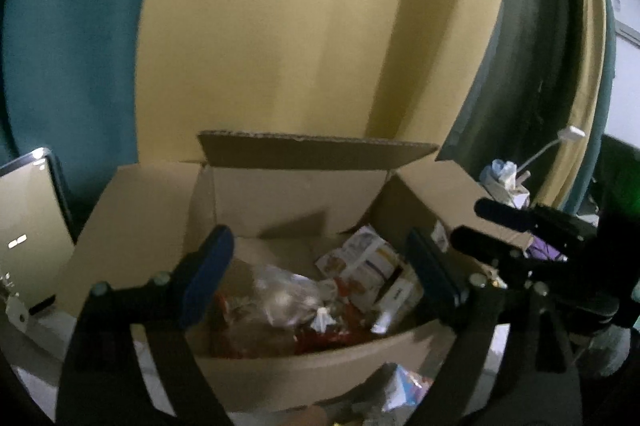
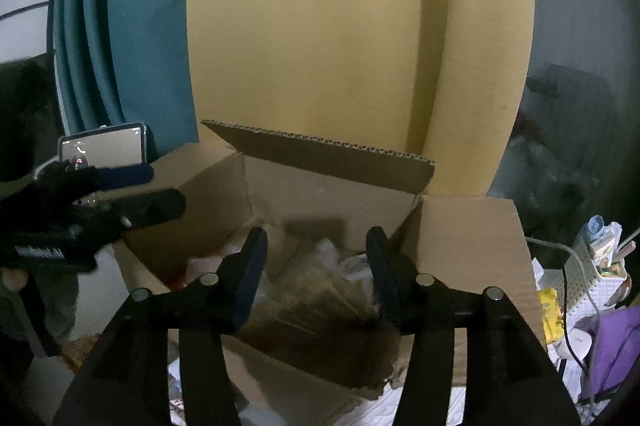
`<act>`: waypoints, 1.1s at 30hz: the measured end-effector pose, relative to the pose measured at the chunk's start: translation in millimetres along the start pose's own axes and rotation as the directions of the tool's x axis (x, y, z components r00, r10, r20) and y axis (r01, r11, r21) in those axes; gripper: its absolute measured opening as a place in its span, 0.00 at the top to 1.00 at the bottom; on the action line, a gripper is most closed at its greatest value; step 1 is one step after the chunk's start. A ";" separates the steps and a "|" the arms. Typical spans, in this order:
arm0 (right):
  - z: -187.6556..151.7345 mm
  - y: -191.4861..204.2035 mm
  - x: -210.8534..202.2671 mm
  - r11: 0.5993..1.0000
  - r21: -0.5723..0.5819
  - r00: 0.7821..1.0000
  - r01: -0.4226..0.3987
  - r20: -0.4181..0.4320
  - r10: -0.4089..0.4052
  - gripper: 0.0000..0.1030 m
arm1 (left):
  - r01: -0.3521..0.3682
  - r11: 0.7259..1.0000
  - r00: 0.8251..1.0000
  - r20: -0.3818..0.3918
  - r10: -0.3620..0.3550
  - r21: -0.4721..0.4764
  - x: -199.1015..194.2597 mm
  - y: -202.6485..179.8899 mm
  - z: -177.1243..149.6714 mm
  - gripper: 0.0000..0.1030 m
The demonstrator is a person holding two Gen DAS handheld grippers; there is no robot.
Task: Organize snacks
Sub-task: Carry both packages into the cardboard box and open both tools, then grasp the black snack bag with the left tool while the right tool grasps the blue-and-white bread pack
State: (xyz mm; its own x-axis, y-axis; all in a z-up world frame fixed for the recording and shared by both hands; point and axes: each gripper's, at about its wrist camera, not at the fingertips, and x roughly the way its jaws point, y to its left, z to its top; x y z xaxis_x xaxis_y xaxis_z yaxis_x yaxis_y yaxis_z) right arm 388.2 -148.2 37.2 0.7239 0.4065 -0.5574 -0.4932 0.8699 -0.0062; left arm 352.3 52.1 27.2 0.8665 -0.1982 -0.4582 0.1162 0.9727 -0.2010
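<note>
Cardboard box [image 1: 304, 366] holds snacks [image 1: 288, 298] | left gripper [image 1: 320, 266] fingers spread, holding nothing | right gripper [image 2: 316, 266] fingers spread, holding nothing

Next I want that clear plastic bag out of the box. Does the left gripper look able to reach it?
Probably yes. The left gripper hangs open above the cardboard box, whose flaps stand open, and the clear bag lies on top, uncovered.

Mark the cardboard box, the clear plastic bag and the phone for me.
cardboard box [image 1: 280, 370], left wrist view, near wall.
clear plastic bag [image 1: 280, 296], left wrist view, crinkled middle.
phone [image 2: 106, 146], right wrist view, screen.
</note>
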 end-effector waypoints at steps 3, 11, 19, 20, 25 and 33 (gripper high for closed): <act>-4.0 2.4 -3.8 1.000 0.006 1.000 0.000 -0.008 0.000 0.45 | 0.003 1.000 1.000 -0.002 -0.003 -0.010 -12.2 0.8 -4.6 0.13; -17.2 13.8 -31.4 1.000 0.014 1.000 0.004 -0.012 -0.004 0.44 | 0.023 1.000 1.000 -0.001 -0.023 -0.021 -48.7 -5.5 -18.8 0.13; -35.2 23.5 -69.1 1.000 0.006 1.000 -0.001 -0.003 0.001 0.43 | 0.063 0.998 0.998 -0.013 -0.063 -0.011 -86.6 -24.9 -46.4 0.13; -39.2 24.2 -74.7 1.000 0.008 1.000 0.002 -0.005 -0.002 0.43 | 0.066 0.998 0.998 -0.013 -0.066 -0.012 -90.9 -27.6 -50.3 0.13; -57.4 27.7 -97.0 1.000 0.021 1.000 0.011 -0.011 -0.011 0.43 | 0.087 0.996 0.996 -0.033 -0.088 -0.024 -110.0 -40.5 -75.1 0.13; -88.4 32.9 -130.1 0.999 0.043 1.000 0.019 -0.018 -0.018 0.42 | 0.122 0.991 0.986 -0.108 -0.127 -0.047 -123.2 -63.6 -116.3 0.13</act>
State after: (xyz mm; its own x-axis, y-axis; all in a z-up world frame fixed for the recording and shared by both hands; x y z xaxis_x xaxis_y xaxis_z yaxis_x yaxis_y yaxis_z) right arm 235.1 -197.1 36.1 0.7239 0.3853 -0.5723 -0.4580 0.8888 0.0191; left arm 181.7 0.6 -4.2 0.7874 -0.3316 -0.5196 0.1981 0.9344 -0.2961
